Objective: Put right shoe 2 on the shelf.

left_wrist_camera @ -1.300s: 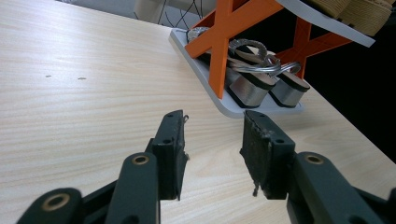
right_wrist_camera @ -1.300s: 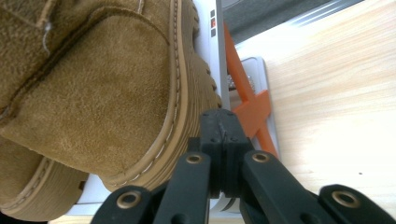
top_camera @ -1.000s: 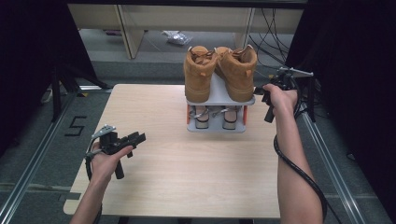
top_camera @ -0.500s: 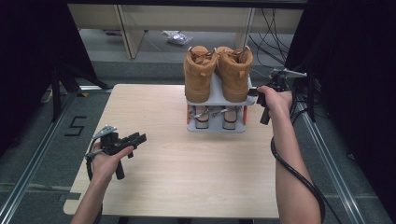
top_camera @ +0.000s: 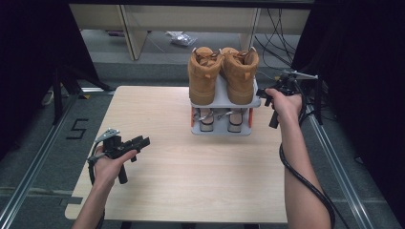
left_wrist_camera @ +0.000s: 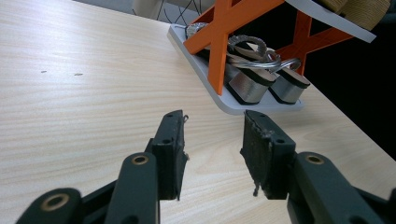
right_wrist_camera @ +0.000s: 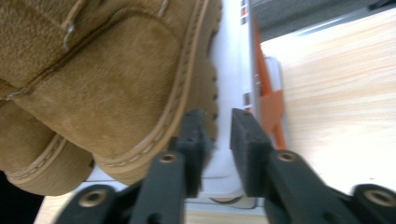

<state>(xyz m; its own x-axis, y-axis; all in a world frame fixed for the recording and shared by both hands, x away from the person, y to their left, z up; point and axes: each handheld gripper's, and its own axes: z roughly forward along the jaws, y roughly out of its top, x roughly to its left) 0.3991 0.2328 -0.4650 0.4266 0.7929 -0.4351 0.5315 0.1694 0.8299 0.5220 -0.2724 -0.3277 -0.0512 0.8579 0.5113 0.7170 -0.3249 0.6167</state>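
Boots: a pair of tan suede boots (top_camera: 223, 74) stands heels toward the person on the top shelf of a small rack, at the far middle of the table.
Rack: a grey two-shelf shoe rack (top_camera: 222, 114) with orange crossed braces; its upper shelf carries the boots, its lower shelf holds a pair of sandals (top_camera: 218, 120) with silvery heels.
Right boot: its sole edge (right_wrist_camera: 154, 140) fills the left of the right gripper view, with the grey shelf just beside it.
Right gripper: the right gripper (top_camera: 264, 94) is at the rack's right end, level with the top shelf. Its jaws have just been opening and now stand slightly apart, nothing pinched; one pad (right_wrist_camera: 194, 140) sits against or just at the boot's sole, the other over the shelf's edge.
Left gripper: the left gripper (top_camera: 143, 141) is held over the near left of the table (top_camera: 157, 109), well apart from the rack, pointing toward it. Its jaws stand apart with bare tabletop between them.
Cable: a black cable (top_camera: 301, 176) trails along the right forearm.
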